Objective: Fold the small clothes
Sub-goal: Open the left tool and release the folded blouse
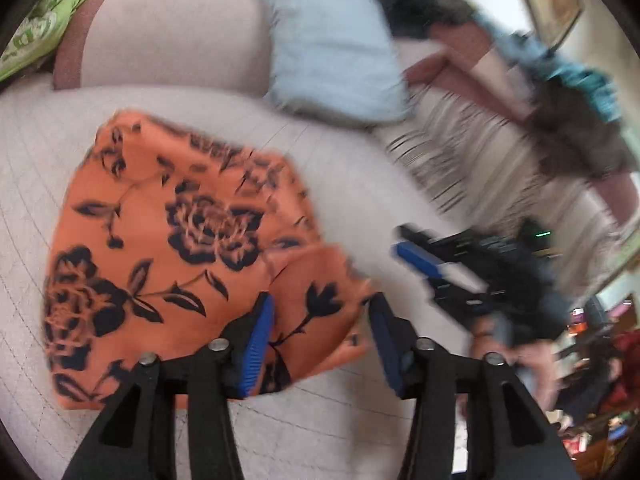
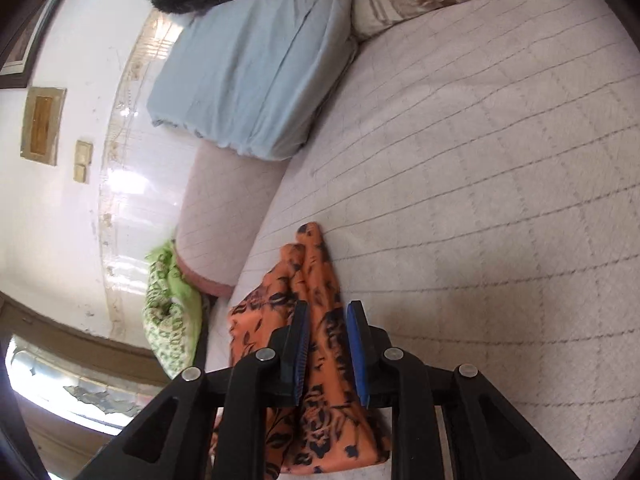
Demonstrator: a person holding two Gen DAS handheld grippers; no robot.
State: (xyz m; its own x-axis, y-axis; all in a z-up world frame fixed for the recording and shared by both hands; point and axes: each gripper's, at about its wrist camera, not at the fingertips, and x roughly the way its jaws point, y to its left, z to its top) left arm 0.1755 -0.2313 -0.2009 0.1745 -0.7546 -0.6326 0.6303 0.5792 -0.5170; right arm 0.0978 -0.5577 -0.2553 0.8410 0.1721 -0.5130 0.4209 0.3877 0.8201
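A: Where does the fold stand?

B: The orange floral garment (image 1: pixel 168 248) lies doubled on the quilted bedspread (image 1: pixel 340 168). The left gripper (image 1: pixel 320 344) hangs over a corner flap, jaws apart, gripping nothing.

A: And the other side?

B: The right gripper (image 2: pixel 328 352) is narrowed onto bunched orange cloth. A judgement: one fold laid, smoothing and another fold left.

Right hand-held gripper (image 2: pixel 327 344) with blue-padded black fingers clamped on a bunched orange cloth with black floral print (image 2: pixel 320 360), cloth trailing over a pale quilted bed cover (image 2: pixel 480 160), light blue pillow (image 2: pixel 248 80) beyond, green patterned fabric (image 2: pixel 168 320) at the bed's edge
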